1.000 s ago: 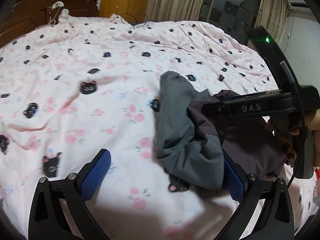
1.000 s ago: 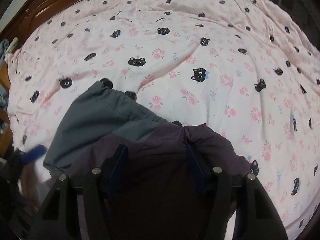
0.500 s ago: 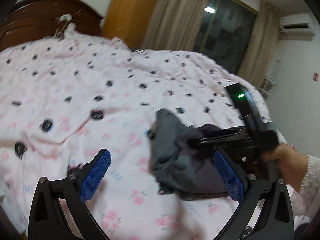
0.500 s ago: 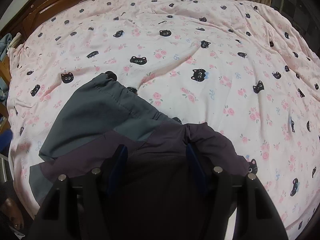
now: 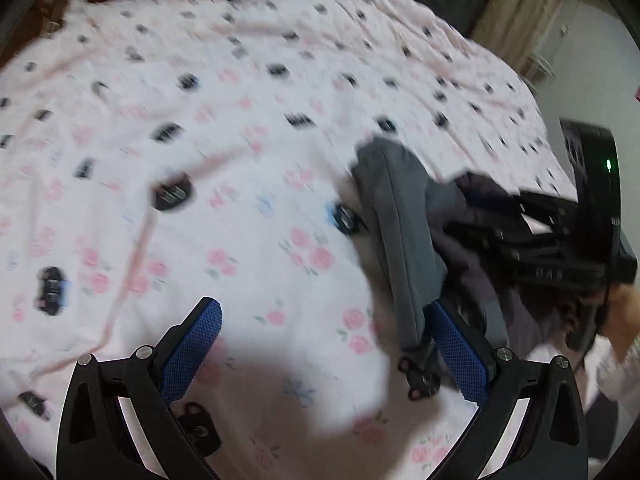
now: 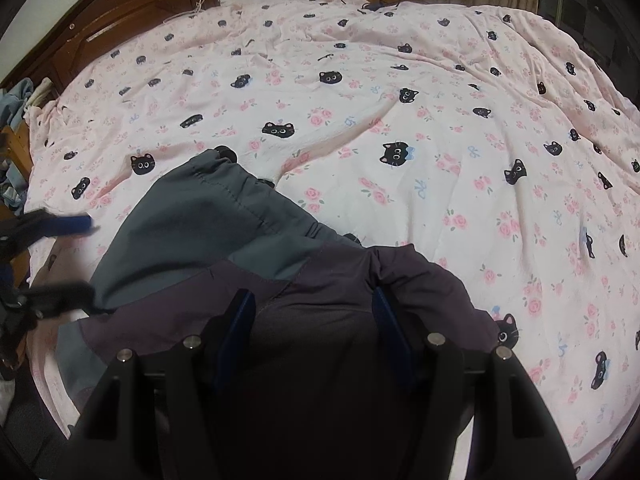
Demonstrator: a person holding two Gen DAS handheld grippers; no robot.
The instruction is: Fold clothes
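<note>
Now the left tongs [image 5: 324, 356], wide open and empty, have swung back beside the grey garment [image 6: 192, 224] on the bed [image 6: 400, 128], so a fresh grab looks next while the right tongs [image 6: 314, 328] stay half-open around its dark bunched end, grip unclear.

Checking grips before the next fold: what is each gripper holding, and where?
Left gripper: open, holding nothing. Right gripper: dark purple part of the garment lies bunched between its fingers; a firm pinch cannot be told.

The pink cat-print bedspread [image 6: 400, 128] lies bare across its far and right parts, giving wide passage there. The grey and purple garment [image 6: 224, 232] covers the near left part. The left gripper [image 5: 324, 356] stands spread over bare sheet, just beside the garment's grey edge [image 5: 404, 248]. The wooden headboard [image 6: 120, 28] bounds the far side
</note>
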